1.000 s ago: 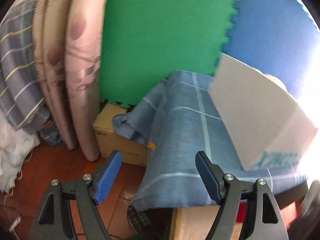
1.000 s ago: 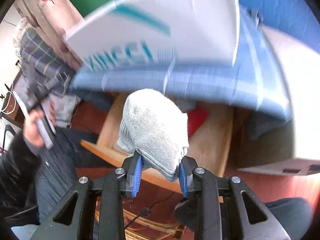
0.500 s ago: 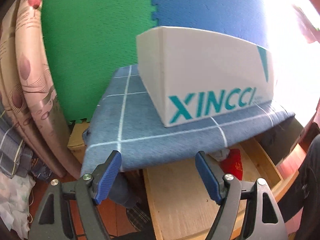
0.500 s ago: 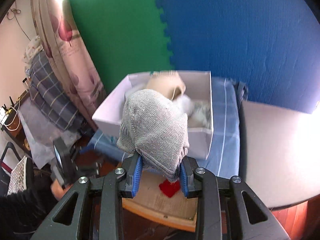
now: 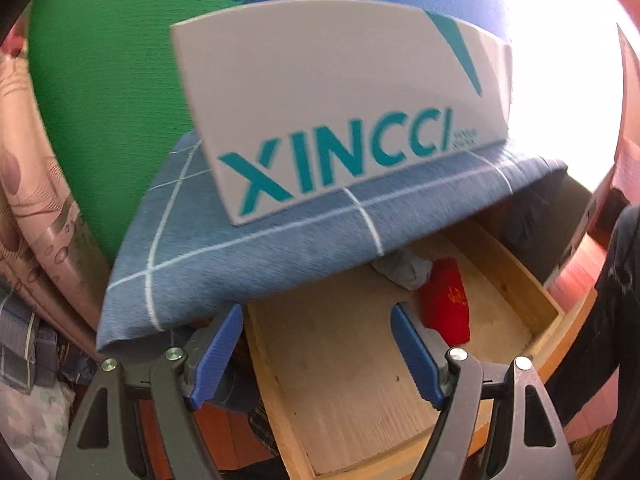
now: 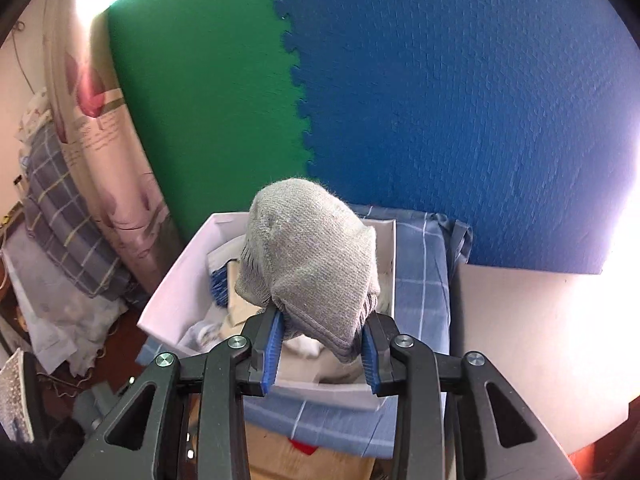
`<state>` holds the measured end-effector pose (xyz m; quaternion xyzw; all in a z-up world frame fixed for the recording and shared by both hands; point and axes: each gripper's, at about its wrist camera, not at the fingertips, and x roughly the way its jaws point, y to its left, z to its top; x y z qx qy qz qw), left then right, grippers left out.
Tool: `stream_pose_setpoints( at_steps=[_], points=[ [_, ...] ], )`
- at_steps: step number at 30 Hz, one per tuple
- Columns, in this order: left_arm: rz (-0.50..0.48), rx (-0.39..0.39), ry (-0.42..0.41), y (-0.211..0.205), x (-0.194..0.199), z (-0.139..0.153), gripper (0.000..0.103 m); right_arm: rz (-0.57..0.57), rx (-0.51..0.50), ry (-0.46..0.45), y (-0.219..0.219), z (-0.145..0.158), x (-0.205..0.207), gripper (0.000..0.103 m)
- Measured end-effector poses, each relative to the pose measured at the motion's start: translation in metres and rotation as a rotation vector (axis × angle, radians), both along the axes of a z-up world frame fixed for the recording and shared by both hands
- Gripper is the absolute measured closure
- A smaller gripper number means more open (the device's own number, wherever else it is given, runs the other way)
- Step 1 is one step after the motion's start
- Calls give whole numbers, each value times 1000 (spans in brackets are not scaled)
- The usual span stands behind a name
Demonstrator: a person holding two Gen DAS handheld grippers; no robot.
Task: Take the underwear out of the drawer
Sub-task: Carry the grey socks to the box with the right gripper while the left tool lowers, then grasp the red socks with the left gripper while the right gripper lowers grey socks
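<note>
Left wrist view: "XINCCI" in large teal capitals on side wall of white box [image 5: 340, 120]; teal wedge mark at upper right of same wall. Small grey print just right of the word, too small to read. Gold mark on red item [image 5: 446, 300] in drawer [image 5: 360, 380], illegible. Right wrist view: faint script on pink curtain [image 6: 96, 128], unreadable.

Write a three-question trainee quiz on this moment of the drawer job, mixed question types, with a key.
1. True or false: the left gripper is open and holds nothing.
2. The right gripper is shut on: A) red item B) grey knitted garment C) checked cloth
3. Fill in: the red item lies in the open wooden ____.

Key: 1 true; 2 B; 3 drawer.
</note>
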<state>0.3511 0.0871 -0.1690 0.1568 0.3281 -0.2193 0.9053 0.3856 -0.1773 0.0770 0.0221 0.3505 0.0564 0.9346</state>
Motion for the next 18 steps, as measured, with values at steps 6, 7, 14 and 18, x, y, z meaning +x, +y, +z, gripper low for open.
stream_pose_setpoints(
  at_steps=[6,7,14,18],
  points=[
    [-42,45,-12,-14,-7,-7,25,-33,-97,49,4,-13,51,71],
    [-44,44,-11,-15,-7,-7,25,-43,-110,59,3,-16,59,71],
    [-50,12,26,-16,-2,-11,25,-53,-288,173,3,-54,107,71],
    [-83,37,10,-27,-3,-15,25,-1,-385,242,8,-75,126,71]
  ],
)
